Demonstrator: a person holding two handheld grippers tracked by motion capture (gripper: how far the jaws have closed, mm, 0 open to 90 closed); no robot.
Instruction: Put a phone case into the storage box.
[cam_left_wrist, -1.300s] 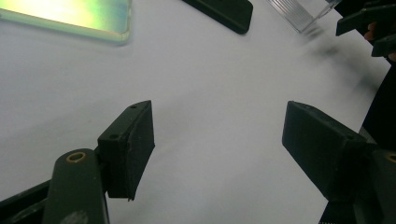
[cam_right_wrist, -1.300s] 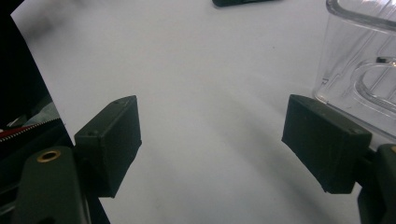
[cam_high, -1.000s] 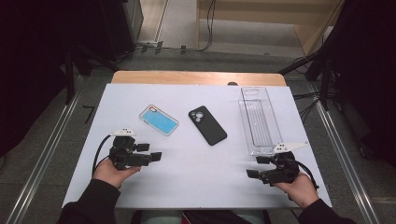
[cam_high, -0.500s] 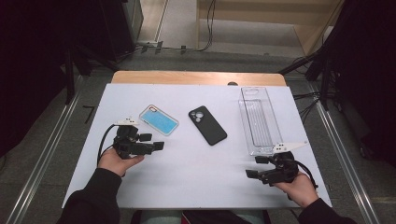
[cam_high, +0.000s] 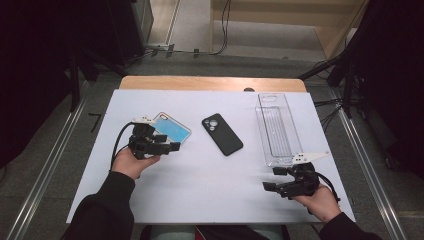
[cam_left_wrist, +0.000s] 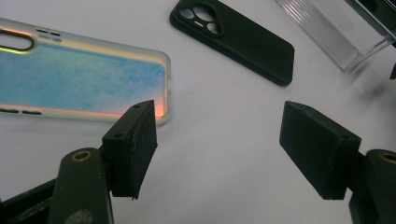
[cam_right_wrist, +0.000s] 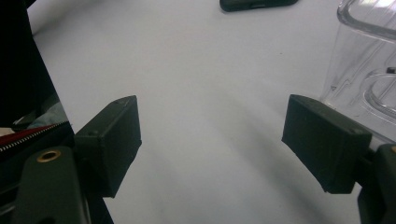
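Note:
A phone case with a blue iridescent back (cam_high: 172, 129) (cam_left_wrist: 79, 84) lies flat at the left of the white table (cam_high: 210, 175). A black phone case (cam_high: 222, 134) (cam_left_wrist: 233, 35) lies camera side up near the middle. My left gripper (cam_high: 167, 144) (cam_left_wrist: 224, 144) is open just in front of the blue case's near corner, with nothing between its jaws. My right gripper (cam_high: 272, 180) (cam_right_wrist: 212, 144) is open low over the table at the front right, holding nothing, beside the near end of a clear plastic tray (cam_high: 277, 127) (cam_right_wrist: 369, 70).
The clear tray runs lengthwise along the table's right side and holds nothing that I can see. A wooden strip (cam_high: 210, 83) borders the far edge. Metal rails (cam_high: 45, 175) and cables lie on the floor around the table.
My left gripper has moved forward and to the right, up to the blue case. The right gripper has barely shifted.

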